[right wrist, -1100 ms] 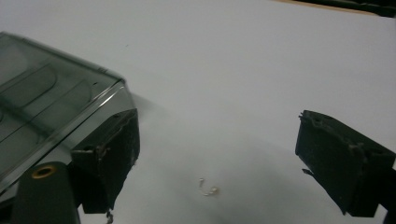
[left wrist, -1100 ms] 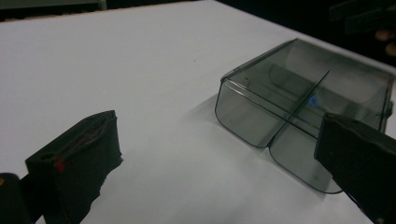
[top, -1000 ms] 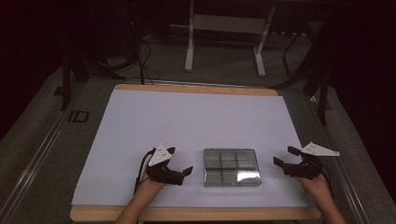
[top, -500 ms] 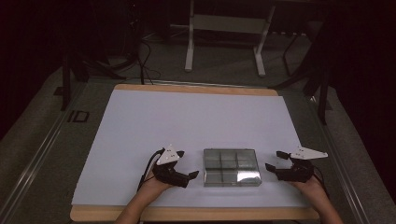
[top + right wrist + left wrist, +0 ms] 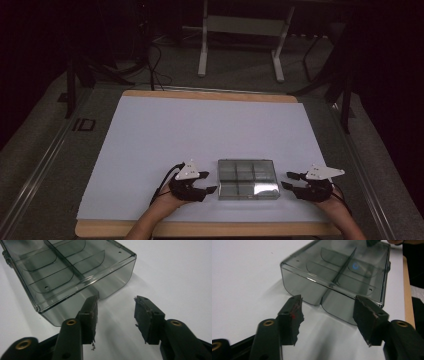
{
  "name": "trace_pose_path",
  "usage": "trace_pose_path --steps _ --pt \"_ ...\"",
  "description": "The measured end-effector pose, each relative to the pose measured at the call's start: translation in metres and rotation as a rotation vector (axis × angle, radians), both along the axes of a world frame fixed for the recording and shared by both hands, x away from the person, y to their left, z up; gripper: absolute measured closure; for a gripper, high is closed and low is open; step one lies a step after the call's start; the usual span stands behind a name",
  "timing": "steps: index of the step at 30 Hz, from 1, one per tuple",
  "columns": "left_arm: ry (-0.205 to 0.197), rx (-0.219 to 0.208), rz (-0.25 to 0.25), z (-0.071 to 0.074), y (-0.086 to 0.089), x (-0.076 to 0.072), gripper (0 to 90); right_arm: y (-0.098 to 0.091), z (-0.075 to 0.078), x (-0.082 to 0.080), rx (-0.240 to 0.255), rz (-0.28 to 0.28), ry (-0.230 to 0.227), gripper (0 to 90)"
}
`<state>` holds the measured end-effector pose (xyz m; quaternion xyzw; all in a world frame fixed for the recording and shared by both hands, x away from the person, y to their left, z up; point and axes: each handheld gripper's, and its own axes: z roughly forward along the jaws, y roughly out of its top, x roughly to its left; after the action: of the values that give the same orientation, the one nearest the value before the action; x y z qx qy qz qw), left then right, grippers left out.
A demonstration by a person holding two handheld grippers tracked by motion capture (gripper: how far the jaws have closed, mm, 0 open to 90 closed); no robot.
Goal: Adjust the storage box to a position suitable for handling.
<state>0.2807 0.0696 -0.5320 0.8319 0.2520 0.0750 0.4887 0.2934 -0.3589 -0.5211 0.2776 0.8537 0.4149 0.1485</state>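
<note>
I have a gripper in each hand, and the smoky clear plastic box (image 5: 248, 179) lies between them, low and a little right of centre in the high view, flat on the white sheet (image 5: 210, 135) that covers the counter (image 5: 210, 228). Its lid looks shut, with the dividers showing through it. My left gripper (image 5: 206, 189) sits just beside the box's left end and my right gripper (image 5: 287, 181) just beside its right end. Both pairs of jaws have just been closing and now stand part open with nothing between them; in each gripper view the box wall lies just past the tips, not yet touched as far as I can tell. I judge this to be the approach, before any hold on the box. Next I need to bring each pair of jaws up to its end wall, level with the counter, and close evenly so the box does not skid or tip.
</note>
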Motion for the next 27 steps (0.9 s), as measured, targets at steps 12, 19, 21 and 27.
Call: trace_pose_path --steps 12,19,21,27 --pt "0.004 0.098 -0.025 -0.007 -0.010 0.000 60.3 0.007 -0.006 -0.006 -0.002 0.042 0.008 76.1" --pt "-0.009 0.067 -0.025 -0.006 -0.009 0.000 78.9 0.006 -0.010 -0.007 0.031 0.045 0.021 89.7" --pt "-0.020 0.076 -0.023 -0.005 -0.010 0.000 83.4 0.008 -0.009 -0.008 0.029 0.059 0.021 89.8" --pt "-0.020 0.073 -0.033 -0.005 -0.012 0.001 89.7 0.011 -0.009 -0.008 0.023 0.072 0.020 89.9"
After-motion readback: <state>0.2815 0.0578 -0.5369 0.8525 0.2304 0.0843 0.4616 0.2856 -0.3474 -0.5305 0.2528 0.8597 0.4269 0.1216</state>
